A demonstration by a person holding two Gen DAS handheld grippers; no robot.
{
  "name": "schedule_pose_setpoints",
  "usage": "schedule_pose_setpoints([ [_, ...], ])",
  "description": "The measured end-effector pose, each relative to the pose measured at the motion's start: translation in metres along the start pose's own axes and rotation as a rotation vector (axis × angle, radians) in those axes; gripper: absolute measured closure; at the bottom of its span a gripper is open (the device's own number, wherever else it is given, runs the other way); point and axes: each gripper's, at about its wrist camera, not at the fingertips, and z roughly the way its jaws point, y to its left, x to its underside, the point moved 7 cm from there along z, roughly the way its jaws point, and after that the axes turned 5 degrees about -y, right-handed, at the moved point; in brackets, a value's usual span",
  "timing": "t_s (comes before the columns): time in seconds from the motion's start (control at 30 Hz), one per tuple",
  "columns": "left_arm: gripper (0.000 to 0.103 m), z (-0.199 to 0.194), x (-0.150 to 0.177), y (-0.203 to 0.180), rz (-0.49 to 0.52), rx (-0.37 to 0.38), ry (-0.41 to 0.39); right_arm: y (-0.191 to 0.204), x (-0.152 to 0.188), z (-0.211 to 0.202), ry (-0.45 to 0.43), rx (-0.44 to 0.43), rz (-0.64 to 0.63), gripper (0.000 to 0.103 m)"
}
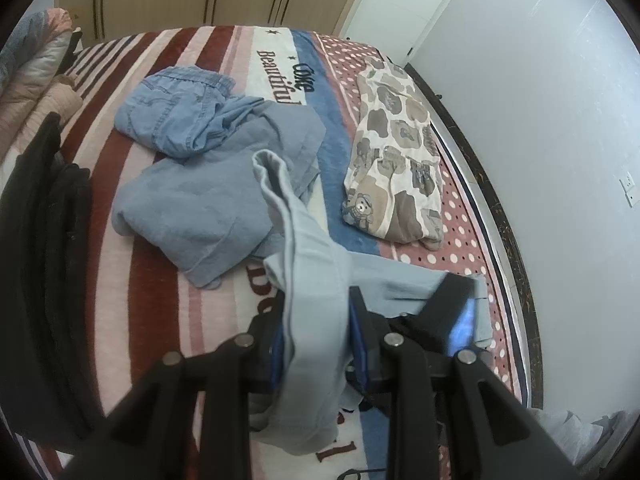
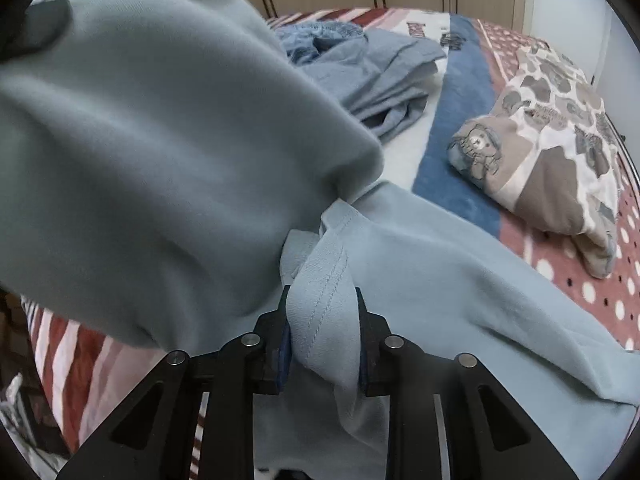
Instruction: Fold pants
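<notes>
Denim heap [image 1: 208,152] lies left of pillow [image 1: 396,152] — both on bed [image 1: 460,248].

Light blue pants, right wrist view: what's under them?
Under the light blue pants the striped blanket shows at lower left, the dotted part at right. The lifted bulge hides the bed behind it. Both the right gripper and left gripper clamp the fabric.

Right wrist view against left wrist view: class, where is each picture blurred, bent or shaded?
Right wrist view: the raised pale blue cotton pants are soft and blurred, shaded at top left. Left wrist view: sharper, though the fisheye bows the striped blanket and dark bed edge; black corners frame both.
</notes>
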Motion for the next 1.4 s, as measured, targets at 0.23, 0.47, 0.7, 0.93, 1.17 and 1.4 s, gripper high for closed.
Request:
schedule_pose_setpoints([
  [0.23,0.079,-0.001,-0.002,-0.017,0.029,0.011,0.002,-0.008,0.012,-0.032,-0.018,-0.028,0.025,0.041],
  [0.47,0.082,-0.001,-0.007,-0.064,0.061,0.060,-0.007,-0.073,0.028,-0.118,-0.085,0.047,0.084,0.040],
  [0.7,0.093,0.034,0.006,-0.116,0.100,0.050,0.073,-0.161,0.065,-0.175,-0.086,0.162,0.210,0.037],
  [0.93,0.032,0.076,0.062,-0.092,0.157,-0.077,0.138,-0.172,0.081,-0.157,-0.066,0.114,0.259,0.037],
  [1.17,0.017,0.104,0.097,-0.140,0.356,-0.075,0.162,-0.180,0.082,-0.144,-0.073,0.111,0.312,0.037],
  [1.4,0.032,0.143,0.133,-0.165,0.665,-0.305,0.088,-0.216,0.098,-0.159,-0.076,0.164,0.351,0.037],
])
